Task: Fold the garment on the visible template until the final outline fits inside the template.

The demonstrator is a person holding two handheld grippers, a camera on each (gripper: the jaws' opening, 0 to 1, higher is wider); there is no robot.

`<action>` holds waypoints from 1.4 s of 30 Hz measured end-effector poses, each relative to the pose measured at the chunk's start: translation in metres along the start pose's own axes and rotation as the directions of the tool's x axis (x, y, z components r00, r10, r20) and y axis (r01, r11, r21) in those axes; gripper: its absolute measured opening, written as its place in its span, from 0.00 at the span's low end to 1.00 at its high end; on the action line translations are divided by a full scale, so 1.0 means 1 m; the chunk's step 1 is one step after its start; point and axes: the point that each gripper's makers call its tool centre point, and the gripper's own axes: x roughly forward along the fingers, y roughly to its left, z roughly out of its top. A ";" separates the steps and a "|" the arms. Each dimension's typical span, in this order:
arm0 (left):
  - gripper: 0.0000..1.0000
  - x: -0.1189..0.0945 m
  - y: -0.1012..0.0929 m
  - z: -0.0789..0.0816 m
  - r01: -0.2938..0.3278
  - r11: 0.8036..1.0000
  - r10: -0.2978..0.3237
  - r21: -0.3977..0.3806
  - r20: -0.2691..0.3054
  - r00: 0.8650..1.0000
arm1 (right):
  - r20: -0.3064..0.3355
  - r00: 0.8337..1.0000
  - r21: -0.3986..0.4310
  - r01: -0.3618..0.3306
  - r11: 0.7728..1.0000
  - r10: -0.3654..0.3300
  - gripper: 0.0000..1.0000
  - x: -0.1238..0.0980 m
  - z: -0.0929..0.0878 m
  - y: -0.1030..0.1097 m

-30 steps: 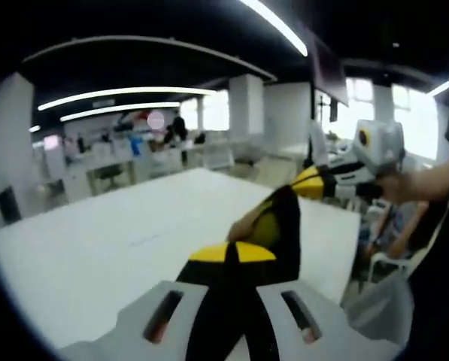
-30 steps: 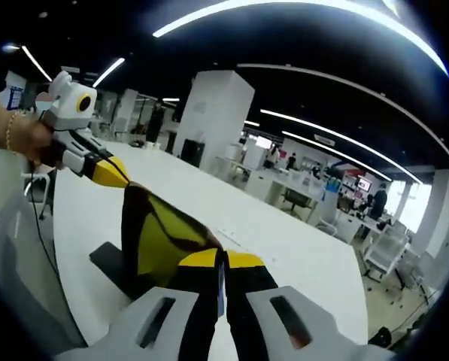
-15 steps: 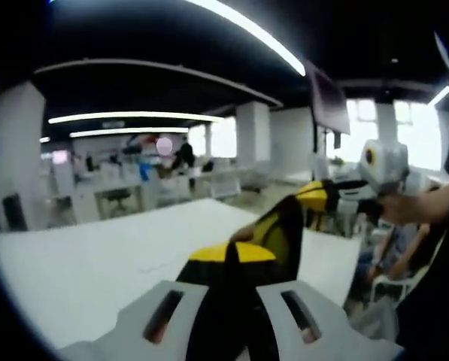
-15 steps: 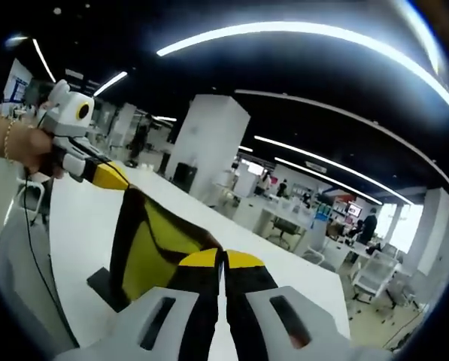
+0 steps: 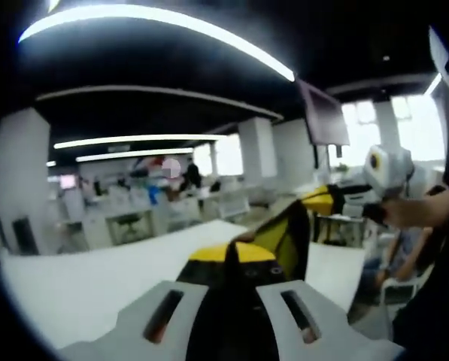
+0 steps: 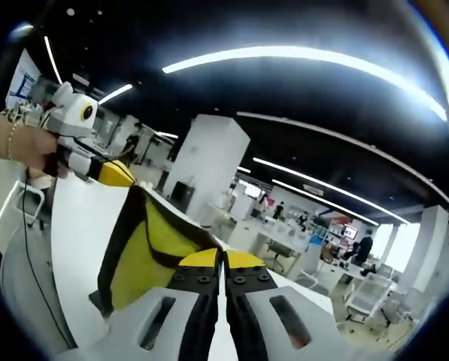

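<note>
We see a broad white table [image 5: 96, 282] under both views, reaching toward an open office of desks and chairs lit by long ceiling strips [image 6: 299, 56]. Above it hangs the black and yellow garment [image 6: 145, 252], lifted off the tabletop and stretched between the two tools; its held edge runs as the long axis from one gripper to the other, with the rest drooping toward the table. In the right gripper view, the right gripper [image 6: 224, 263] has its yellow-tipped jaws pressed together on the near end of the fabric, and the left gripper [image 6: 122, 175] pinches the far end, held by a hand [image 6: 21, 147]. In the left gripper view, the left gripper [image 5: 232, 254] has its jaws likewise clamped on the cloth, which leads right to the right gripper [image 5: 320, 201].
</note>
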 end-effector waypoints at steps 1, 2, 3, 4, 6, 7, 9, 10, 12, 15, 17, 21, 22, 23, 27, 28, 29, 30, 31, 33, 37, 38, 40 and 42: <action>0.00 -0.003 -0.001 0.006 -0.001 1.000 0.001 0.008 0.008 1.000 | 0.015 1.000 -0.001 0.004 1.000 -0.004 0.01 -0.003 0.008 -0.001; 0.00 -0.005 -0.002 0.008 -0.002 1.000 0.002 0.011 0.012 1.000 | 0.019 1.000 -0.002 0.005 1.000 -0.005 0.01 -0.004 0.010 -0.001; 0.00 -0.008 -0.003 0.014 -0.002 1.000 0.002 0.014 0.024 1.000 | 0.036 0.999 -0.013 0.015 1.000 -0.015 0.01 -0.008 0.021 -0.003; 0.00 -0.011 -0.004 0.021 -0.005 1.000 0.004 0.025 0.042 0.999 | 0.035 0.999 -0.019 0.019 1.000 -0.018 0.01 -0.010 0.024 -0.003; 0.00 -0.015 -0.005 0.030 -0.011 1.000 0.010 0.023 0.061 0.998 | 0.055 0.998 -0.041 0.027 0.999 -0.024 0.01 -0.013 0.034 -0.003; 0.00 -0.016 -0.005 0.033 -0.013 1.000 0.012 0.024 0.069 0.998 | 0.060 0.998 -0.040 0.028 0.999 -0.025 0.01 -0.014 0.037 -0.002; 0.00 -0.019 -0.007 0.039 -0.012 1.000 0.010 0.027 0.084 0.996 | 0.065 0.997 -0.038 0.030 0.999 -0.027 0.01 -0.016 0.040 -0.001; 0.00 -0.020 -0.007 0.040 -0.012 1.000 0.009 0.026 0.085 0.996 | 0.066 0.997 -0.040 0.032 0.999 -0.029 0.01 -0.017 0.041 0.000; 0.00 -0.023 -0.010 0.046 -0.007 1.000 0.004 0.030 0.097 0.995 | 0.065 0.997 -0.039 0.037 0.999 -0.035 0.01 -0.021 0.043 0.001; 0.00 -0.028 -0.014 0.055 -0.004 0.999 0.000 0.033 0.117 0.993 | 0.081 0.996 -0.043 0.050 0.998 -0.046 0.01 -0.031 0.054 0.001; 0.00 -0.033 -0.017 0.063 -0.002 0.999 -0.003 0.036 0.138 0.990 | 0.093 0.994 -0.051 0.058 0.997 -0.053 0.01 -0.036 0.063 0.000; 0.00 -0.043 -0.022 0.083 -0.002 0.999 -0.007 0.048 0.179 0.984 | 0.137 0.988 -0.062 0.082 0.995 -0.073 0.01 -0.046 0.087 -0.004; 0.00 -0.046 -0.024 0.091 -0.003 0.998 -0.008 0.058 0.195 0.981 | 0.157 0.984 -0.066 0.090 0.994 -0.079 0.01 -0.050 0.097 -0.006; 0.00 -0.048 -0.025 0.096 -0.004 0.998 -0.010 0.065 0.205 0.979 | 0.177 0.980 -0.074 0.101 0.992 -0.086 0.01 -0.053 0.107 -0.007; 0.00 -0.058 -0.029 0.120 -0.008 0.996 -0.015 0.088 0.252 0.968 | 0.219 0.971 -0.086 0.114 0.990 -0.092 0.01 -0.063 0.132 -0.011; 0.00 -0.059 -0.030 0.123 -0.010 0.996 -0.014 0.092 0.257 0.966 | 0.227 0.969 -0.088 0.114 0.990 -0.092 0.01 -0.067 0.137 -0.011; 0.00 -0.061 -0.032 0.125 -0.009 0.995 -0.016 0.094 0.259 0.966 | 0.230 0.969 -0.090 0.114 0.989 -0.091 0.01 -0.068 0.139 -0.010; 0.00 -0.061 -0.033 0.125 -0.008 0.995 -0.017 0.097 0.256 0.966 | 0.241 0.966 -0.089 0.118 0.989 -0.093 0.01 -0.070 0.142 -0.011; 0.00 -0.060 -0.034 0.121 -0.005 0.994 -0.021 0.108 0.238 0.971 | 0.252 0.963 -0.074 0.115 0.991 -0.093 0.01 -0.072 0.145 -0.011; 0.00 -0.056 -0.037 0.107 0.000 0.993 -0.023 0.115 0.205 0.978 | 0.237 0.968 -0.087 0.109 0.990 -0.086 0.01 -0.069 0.138 -0.009; 0.00 -0.034 -0.033 0.055 0.014 0.999 -0.018 0.040 0.101 0.995 | 0.099 0.994 -0.018 0.047 0.999 -0.045 0.01 -0.052 0.076 0.005; 0.00 -0.030 -0.032 0.043 0.015 0.999 -0.017 0.029 0.073 0.997 | 0.063 0.998 0.027 0.013 1.000 -0.014 0.01 -0.049 0.062 0.013; 0.00 -0.021 -0.030 0.023 0.018 0.999 -0.019 0.032 0.035 0.999 | 0.011 1.000 0.148 0.007 0.989 -0.009 0.01 -0.048 0.032 0.024; 0.00 -0.018 -0.029 0.017 0.020 1.000 -0.020 0.021 0.025 0.999 | -0.007 0.999 0.253 -0.048 0.966 0.052 0.01 -0.048 0.015 0.041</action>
